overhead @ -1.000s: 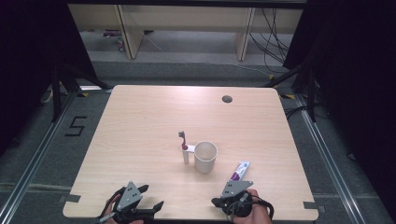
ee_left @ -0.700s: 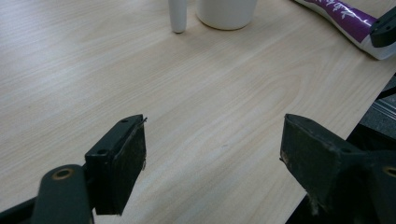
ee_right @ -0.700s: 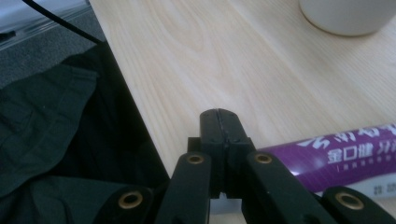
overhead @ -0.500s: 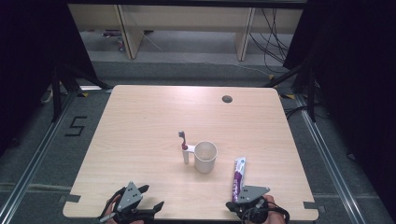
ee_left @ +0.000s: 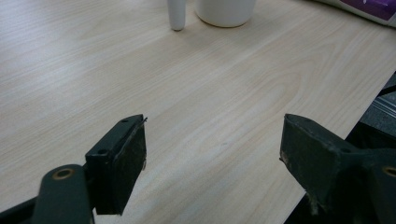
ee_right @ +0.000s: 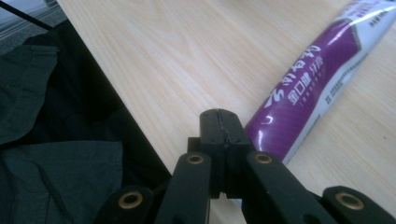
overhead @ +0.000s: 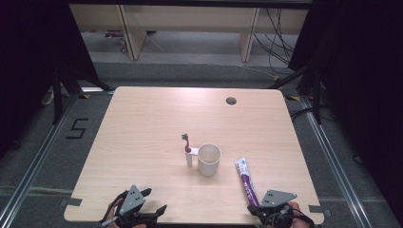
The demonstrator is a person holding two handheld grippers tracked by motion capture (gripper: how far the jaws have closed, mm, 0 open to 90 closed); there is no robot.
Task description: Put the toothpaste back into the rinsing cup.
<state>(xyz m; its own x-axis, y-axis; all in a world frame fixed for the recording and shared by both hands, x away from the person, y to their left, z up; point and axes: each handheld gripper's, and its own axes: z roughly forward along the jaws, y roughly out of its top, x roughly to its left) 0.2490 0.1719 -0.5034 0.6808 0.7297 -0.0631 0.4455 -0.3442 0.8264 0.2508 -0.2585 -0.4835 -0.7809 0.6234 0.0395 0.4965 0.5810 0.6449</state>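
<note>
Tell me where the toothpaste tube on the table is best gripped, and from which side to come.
Grip the toothpaste tube across its purple middle, coming down from above with the jaws either side of its narrow width. It lies flat on the table, free all round, running from the near edge toward the white cup. The right hand-held gripper, shut beside its near end, would probably have to open first.

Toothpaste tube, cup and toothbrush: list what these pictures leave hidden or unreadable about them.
- Toothpaste tube: in the high view its near end is covered by the right tool; in the right gripper view its far end is cut by the top edge.
- Cup: in the left gripper view the rim is cut by the top edge.
- Toothbrush: in the high view its bristles are too small to make out.
</note>
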